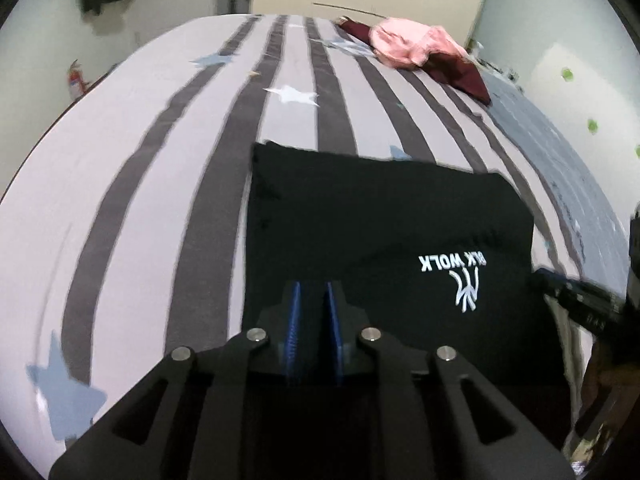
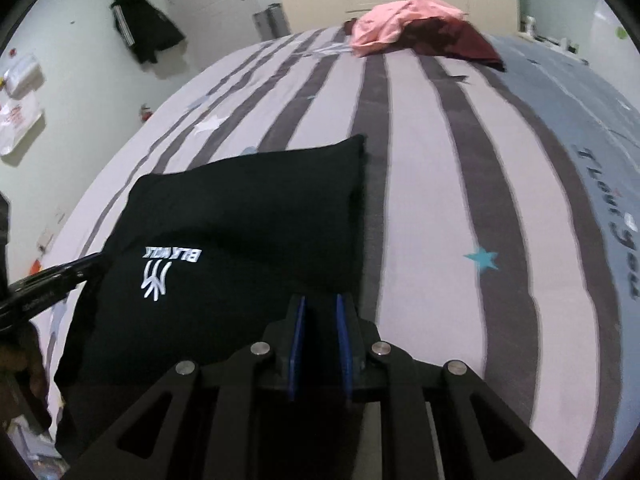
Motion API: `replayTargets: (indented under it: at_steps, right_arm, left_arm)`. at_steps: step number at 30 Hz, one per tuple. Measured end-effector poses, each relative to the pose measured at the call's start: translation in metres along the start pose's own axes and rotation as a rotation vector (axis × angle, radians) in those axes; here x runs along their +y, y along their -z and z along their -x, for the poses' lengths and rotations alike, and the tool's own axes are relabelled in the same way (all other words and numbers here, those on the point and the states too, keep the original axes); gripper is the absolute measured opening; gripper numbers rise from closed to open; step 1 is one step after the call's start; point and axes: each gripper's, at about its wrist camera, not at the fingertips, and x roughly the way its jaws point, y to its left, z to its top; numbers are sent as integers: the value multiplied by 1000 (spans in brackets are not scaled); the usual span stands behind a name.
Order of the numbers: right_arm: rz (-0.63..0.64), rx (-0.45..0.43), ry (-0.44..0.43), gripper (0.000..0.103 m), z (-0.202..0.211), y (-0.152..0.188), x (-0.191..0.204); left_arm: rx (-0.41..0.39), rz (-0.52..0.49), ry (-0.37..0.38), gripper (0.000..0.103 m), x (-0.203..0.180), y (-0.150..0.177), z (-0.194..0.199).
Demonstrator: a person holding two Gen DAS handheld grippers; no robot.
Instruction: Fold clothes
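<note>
A black garment (image 1: 380,216) with a white "BLK WOLK" logo lies folded into a rectangle on the striped bed (image 1: 160,160). My left gripper (image 1: 313,286) sits at its near left edge. The blue pads stand a narrow gap apart, with black cloth in and under that gap. In the right wrist view the same garment (image 2: 248,208) fills the left half, and my right gripper (image 2: 320,300) is at its near right edge, pads likewise slightly apart over the cloth. Each gripper shows at the edge of the other's view: the right one (image 1: 580,300) and the left one (image 2: 52,280).
A pink garment (image 2: 396,24) lies on a maroon one (image 2: 460,46) at the bed's far end. A dark jacket (image 2: 144,32) hangs on the left wall. Striped sheet stretches beyond and beside the black garment. A hand (image 2: 24,360) shows at the lower left.
</note>
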Motion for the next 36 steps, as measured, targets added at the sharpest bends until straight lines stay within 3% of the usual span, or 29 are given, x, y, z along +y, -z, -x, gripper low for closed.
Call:
replayTargets:
  at_steps: [3,7,12,16,21,27,36]
  right_arm:
    - [3,-18,-27,15,20,9,6]
    - [67,-9,-100,16,41,26,32]
    - [90,72,-113,16,34,69,40]
    - [65,71,-123,16,31,80,32]
    - [56,53,-116,16,48,72,28]
    - [40,119,-78,16,57,112,11]
    - [1,116,-61,22,89,128,5]
  left_arm:
    - [-14,32,23,15,-2,8,15]
    - [13,-39,43,16,-17,28,26]
    - [80,-81,10,16,-8,74,19]
    - [70,-114,-5,16,-11,74,22]
    - [57,-45,11,17,-4,73,45]
    - [125,-10,-40,24,20,114,59]
    - [148,32,-59,30,28,134,84]
